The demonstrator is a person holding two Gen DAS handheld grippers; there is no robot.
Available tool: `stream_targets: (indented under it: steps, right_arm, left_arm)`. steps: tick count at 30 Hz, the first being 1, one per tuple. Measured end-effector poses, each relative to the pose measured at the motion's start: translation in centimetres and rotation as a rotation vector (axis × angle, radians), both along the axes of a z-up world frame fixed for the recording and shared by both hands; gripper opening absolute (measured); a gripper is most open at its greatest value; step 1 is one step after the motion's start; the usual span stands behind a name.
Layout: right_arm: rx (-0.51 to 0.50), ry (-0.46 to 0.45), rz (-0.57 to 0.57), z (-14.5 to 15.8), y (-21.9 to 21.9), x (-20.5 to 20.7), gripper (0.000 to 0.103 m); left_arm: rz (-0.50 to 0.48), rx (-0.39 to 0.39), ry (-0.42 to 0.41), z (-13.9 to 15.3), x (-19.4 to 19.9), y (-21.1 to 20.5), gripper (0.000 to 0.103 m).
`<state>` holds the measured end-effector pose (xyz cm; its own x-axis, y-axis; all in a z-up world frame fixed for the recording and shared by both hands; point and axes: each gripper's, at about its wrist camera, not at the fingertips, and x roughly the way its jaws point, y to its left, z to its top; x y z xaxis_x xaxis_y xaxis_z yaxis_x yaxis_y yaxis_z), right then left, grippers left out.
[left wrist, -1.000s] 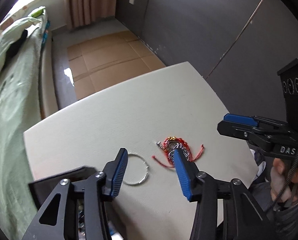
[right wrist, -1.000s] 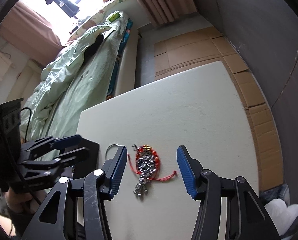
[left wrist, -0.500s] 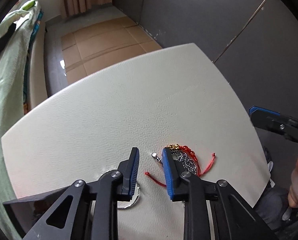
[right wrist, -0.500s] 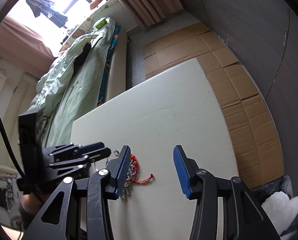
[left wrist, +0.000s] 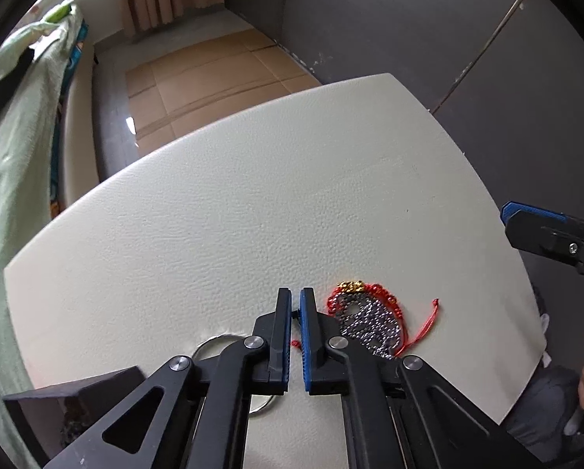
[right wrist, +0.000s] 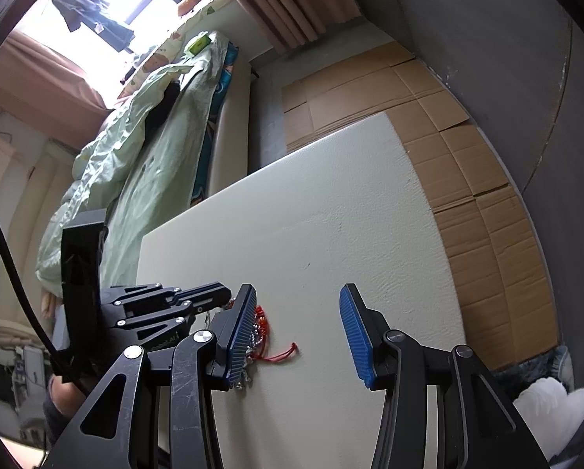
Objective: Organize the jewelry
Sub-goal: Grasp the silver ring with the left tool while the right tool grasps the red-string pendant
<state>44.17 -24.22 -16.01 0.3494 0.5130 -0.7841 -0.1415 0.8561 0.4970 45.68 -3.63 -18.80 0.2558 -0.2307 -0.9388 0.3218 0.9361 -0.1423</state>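
Note:
A red cord bracelet with gold beads [left wrist: 370,295] lies on the white table [left wrist: 252,203], tangled with a silver bead chain [left wrist: 370,322]. My left gripper [left wrist: 295,305] is shut low at the pile's left end; a bit of red cord shows between its pads, and whether it is pinched I cannot tell. A silver ring [left wrist: 213,344] lies under its left finger. My right gripper [right wrist: 297,324] is open, above the table to the right of the pile, its left finger in front of the red bracelet [right wrist: 262,322]. The left gripper [right wrist: 221,297] shows there from the side.
A black box [left wrist: 72,398] stands at the table's near left corner. A bed with a green cover [right wrist: 143,148] runs along the left. Flattened cardboard [right wrist: 468,179] covers the floor beyond and to the right of the table. A dark wall [left wrist: 409,19] is behind.
My left gripper has closed from wide open and dropped onto the left end of the jewelry pile. My right gripper has drawn back to the right, still open.

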Motion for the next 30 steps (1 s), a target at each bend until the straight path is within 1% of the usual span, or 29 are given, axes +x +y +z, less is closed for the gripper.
stream_targets:
  steps: [6, 13, 17, 20, 24, 30]
  right_arm:
    - [-0.014, 0.006, 0.029, -0.4, 0.9, 0.0, 0.047]
    - [-0.044, 0.009, 0.063, -0.7, 2.2, -0.3, 0.047]
    - [-0.055, 0.016, 0.094, -0.7, 3.4, -0.8, 0.041]
    - [-0.066, 0.013, 0.133, -0.3, 4.8, -1.6, 0.04]
    - [-0.088, 0.002, 0.174, 0.0, 6.7, -2.6, 0.04]
    - [-0.144, 0.037, 0.2, -0.7, 8.7, -3.6, 0.04]
  left_arm:
    - [0.016, -0.054, -0.048, 2.3, -1.4, 1.0, 0.004]
    - [0.037, -0.073, -0.112, 4.7, -2.6, 2.2, 0.004]
    - [0.052, -0.082, -0.147, 6.1, -3.0, 3.0, 0.004]
    - [0.067, -0.087, -0.179, 7.2, -3.6, 3.9, 0.004]
    - [0.085, -0.108, -0.198, 8.3, -4.2, 4.7, 0.004]
    - [0.115, -0.123, -0.223, 8.9, -5.4, 6.5, 0.004]
